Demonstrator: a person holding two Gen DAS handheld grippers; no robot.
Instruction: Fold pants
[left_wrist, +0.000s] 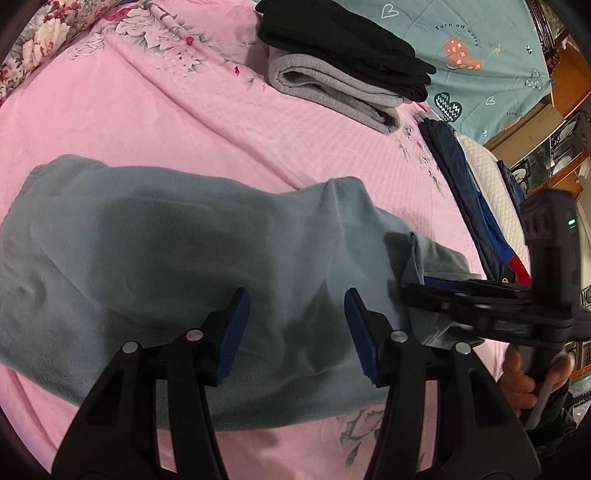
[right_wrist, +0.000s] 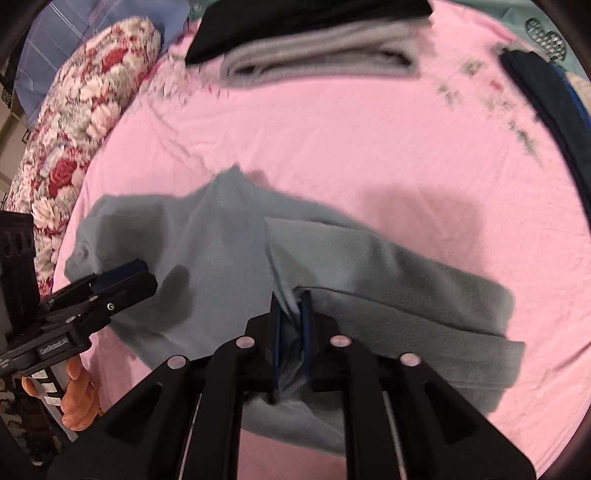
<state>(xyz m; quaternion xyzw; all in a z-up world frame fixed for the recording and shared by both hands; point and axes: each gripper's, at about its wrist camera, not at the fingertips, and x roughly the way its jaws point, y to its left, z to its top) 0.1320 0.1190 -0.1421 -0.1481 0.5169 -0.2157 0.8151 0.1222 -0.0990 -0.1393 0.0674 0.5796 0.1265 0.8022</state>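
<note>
The right gripper (right_wrist: 291, 325) has a fold of the grey-blue pants (right_wrist: 221, 243) between its narrow jaws on the pink bedsheet (right_wrist: 369, 147); the left gripper (right_wrist: 122, 275) hovers beside.

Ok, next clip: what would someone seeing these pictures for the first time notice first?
Probably the grey-blue pants lying rumpled across the middle of the pink bedsheet, with a fold of their cloth between the pads of the right gripper. The left gripper hangs over them with its jaws apart and nothing between them. At the far edge of the bed sits a stack of folded clothes, black on top of grey.
</note>
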